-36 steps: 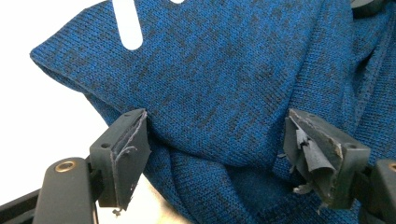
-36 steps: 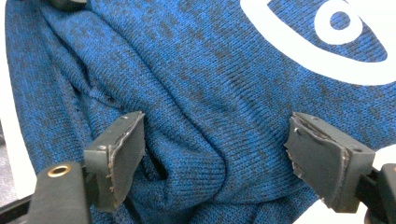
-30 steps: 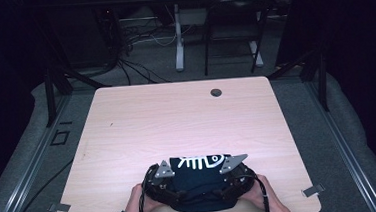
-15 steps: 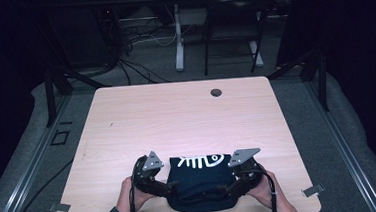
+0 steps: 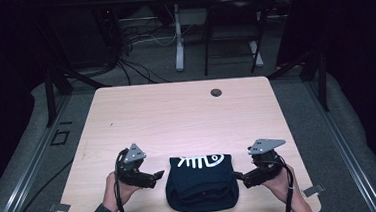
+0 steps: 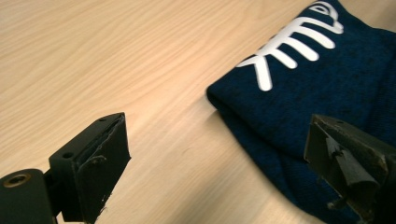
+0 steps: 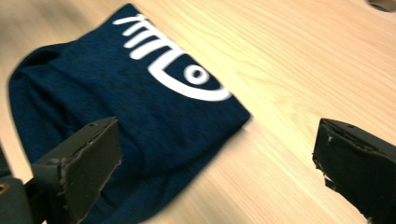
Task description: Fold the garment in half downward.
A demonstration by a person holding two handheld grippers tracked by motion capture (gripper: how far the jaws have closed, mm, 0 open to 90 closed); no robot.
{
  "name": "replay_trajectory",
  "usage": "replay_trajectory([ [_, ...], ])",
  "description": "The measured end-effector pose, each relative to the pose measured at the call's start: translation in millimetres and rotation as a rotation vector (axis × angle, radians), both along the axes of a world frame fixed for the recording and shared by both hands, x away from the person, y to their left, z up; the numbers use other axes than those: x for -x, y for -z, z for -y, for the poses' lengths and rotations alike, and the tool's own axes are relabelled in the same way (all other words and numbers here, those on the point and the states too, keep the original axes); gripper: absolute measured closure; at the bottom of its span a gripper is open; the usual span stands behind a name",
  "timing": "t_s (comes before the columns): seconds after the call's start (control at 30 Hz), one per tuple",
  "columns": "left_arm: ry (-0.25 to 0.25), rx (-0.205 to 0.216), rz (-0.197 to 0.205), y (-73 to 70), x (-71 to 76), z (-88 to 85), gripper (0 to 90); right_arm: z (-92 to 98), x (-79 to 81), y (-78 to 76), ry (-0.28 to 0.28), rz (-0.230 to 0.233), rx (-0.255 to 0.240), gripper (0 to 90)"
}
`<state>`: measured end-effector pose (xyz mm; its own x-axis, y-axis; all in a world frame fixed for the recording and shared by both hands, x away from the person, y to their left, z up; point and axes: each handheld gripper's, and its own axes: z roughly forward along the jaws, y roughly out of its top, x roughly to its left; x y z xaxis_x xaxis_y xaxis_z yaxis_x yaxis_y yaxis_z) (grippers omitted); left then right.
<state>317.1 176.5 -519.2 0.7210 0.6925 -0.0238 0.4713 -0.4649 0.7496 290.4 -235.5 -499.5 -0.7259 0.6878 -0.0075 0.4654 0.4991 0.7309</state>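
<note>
High view: folded navy shirt (image 5: pixel 202 182) with white fish-bone print at near edge of tabletop (image 5: pixel 176 117), centred. Left gripper (image 5: pixel 157 177) and right gripper (image 5: pixel 237 174) flank it, fingers just released, empty. Small dark hole (image 5: pixel 216 92) near far edge.

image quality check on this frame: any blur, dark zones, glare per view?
High view: the light wooden table is evenly lit, its surroundings near black; the folded navy shirt with a white fish-skeleton print reads sharp. Left gripper view: crisp, soft shadow beside the shirt's edge. Right gripper view: motion blur softens the shirt's edges and wood grain; mild bright sheen on the table.
</note>
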Motion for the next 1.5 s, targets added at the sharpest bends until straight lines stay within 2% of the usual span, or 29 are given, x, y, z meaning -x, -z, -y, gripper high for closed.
replay_trajectory([
  [0.23,-0.065,0.012,-0.015,5.4,-7.1,-19.3,6.5,28.5,0.7,4.2,0.079,-0.008,0.003,1.3],
  [0.33,-0.092,0.002,-0.026,11.3,-10.5,-27.2,6.4,42.4,-2.7,11.8,0.123,-0.018,-0.003,1.4],
  [0.53,-0.152,-0.009,-0.060,28.6,-18.9,-43.6,6.4,65.3,-9.6,31.8,0.191,-0.074,-0.005,1.5],
  [0.7,-0.178,-0.052,-0.082,45.0,-24.2,-52.8,4.7,77.5,-11.8,45.0,0.232,-0.095,-0.003,1.6],
  [0.83,-0.196,-0.047,-0.108,53.5,-26.7,-58.5,3.5,85.6,-14.7,59.2,0.261,-0.112,0.006,0.7],
  [0.9,-0.198,-0.056,-0.106,55.8,-27.5,-60.6,3.2,87.7,-16.0,66.3,0.276,-0.118,0.019,0.4],
  [1.03,-0.218,-0.047,-0.124,63.2,-29.5,-64.3,2.1,91.1,-17.5,75.9,0.284,-0.135,0.048,0.1],
  [1.1,-0.225,-0.046,-0.116,64.7,-29.8,-65.0,1.5,92.1,-18.0,78.2,0.288,-0.140,0.057,0.0],
  [1.17,-0.231,-0.042,-0.099,66.0,-30.3,-68.5,1.6,93.3,-17.4,81.8,0.303,-0.121,0.068,0.0],
  [1.27,-0.230,-0.052,-0.082,67.6,-29.9,-69.7,1.7,96.4,-16.7,84.6,0.313,-0.088,0.052,0.0],
  [1.3,-0.238,-0.071,-0.057,70.1,-29.2,-68.4,1.3,97.7,-16.5,85.2,0.311,-0.086,0.040,0.0],
  [1.33,-0.240,-0.064,-0.054,70.6,-29.4,-68.6,0.2,98.7,-16.6,86.6,0.315,-0.069,0.034,0.0],
  [1.5,-0.245,-0.055,-0.033,72.5,-29.8,-69.6,0.2,98.3,-16.3,87.4,0.329,-0.061,0.023,0.0],
])
